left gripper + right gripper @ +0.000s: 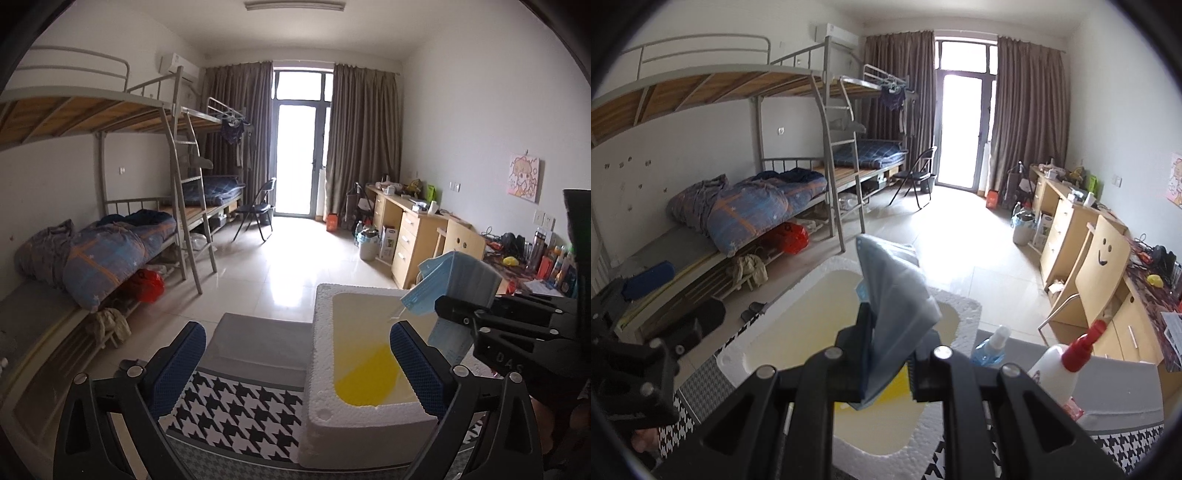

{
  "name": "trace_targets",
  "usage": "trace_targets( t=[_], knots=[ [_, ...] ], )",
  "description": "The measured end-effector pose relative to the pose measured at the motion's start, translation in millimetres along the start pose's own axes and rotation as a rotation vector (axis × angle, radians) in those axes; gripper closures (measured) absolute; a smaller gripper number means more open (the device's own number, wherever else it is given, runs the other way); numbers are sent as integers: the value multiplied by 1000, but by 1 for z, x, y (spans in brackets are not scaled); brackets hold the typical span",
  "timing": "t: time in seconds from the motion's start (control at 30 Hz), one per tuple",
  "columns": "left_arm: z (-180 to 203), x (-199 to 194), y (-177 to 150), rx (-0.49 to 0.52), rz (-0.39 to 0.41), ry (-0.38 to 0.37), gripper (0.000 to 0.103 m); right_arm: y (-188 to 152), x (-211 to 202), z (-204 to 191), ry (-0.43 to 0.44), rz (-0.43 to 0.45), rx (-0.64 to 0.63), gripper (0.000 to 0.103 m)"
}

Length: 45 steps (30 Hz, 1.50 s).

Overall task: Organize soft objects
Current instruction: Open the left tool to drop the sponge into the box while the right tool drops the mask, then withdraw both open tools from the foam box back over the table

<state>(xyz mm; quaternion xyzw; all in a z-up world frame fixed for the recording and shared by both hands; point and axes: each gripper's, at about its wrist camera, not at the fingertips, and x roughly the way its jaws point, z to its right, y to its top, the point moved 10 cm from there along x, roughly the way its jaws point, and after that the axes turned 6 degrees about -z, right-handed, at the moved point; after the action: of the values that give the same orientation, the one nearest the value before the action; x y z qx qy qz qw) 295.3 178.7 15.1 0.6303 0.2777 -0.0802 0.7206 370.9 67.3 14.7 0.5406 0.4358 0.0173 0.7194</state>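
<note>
A white foam box (320,354) sits on a houndstooth cloth (236,410); a yellow item (369,380) lies in its bottom. My right gripper (886,369) is shut on a stack of blue face masks (897,295) and holds it above the foam box (798,295). In the left wrist view the masks (458,280) and right gripper (454,314) hang over the box's right rim. My left gripper (295,354) is open and empty, its blue pads (177,365) spread before the box's near left corner.
A grey box (258,339) lies left of the foam box. A white bottle with red cap (1063,362) and a blue spray bottle (991,347) stand at right. Bunk beds (110,236) line the left wall, desks (410,229) the right.
</note>
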Motion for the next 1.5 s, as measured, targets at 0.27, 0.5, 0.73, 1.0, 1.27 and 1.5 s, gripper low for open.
trace_targets(
  t=[0.27,0.5,0.73,1.0,1.27,1.5],
  knots=[
    [-7,-5,0,-1,17,13,3,-4,14,-3,8,-47,-17,49],
    [-7,-5,-4,12,13,14,3,-5,12,-3,-1,-45,-29,37],
    [-5,-9,-3,3,14,7,3,-1,-2,3,1,-18,-14,36],
    [8,-19,-2,24,28,-9,3,-2,-21,11,-10,9,8,27],
    [14,-26,-4,29,22,-8,3,-5,-40,17,-48,56,9,15],
    [23,-40,-4,33,46,-28,3,-13,-55,26,-41,67,34,14]
  ],
)
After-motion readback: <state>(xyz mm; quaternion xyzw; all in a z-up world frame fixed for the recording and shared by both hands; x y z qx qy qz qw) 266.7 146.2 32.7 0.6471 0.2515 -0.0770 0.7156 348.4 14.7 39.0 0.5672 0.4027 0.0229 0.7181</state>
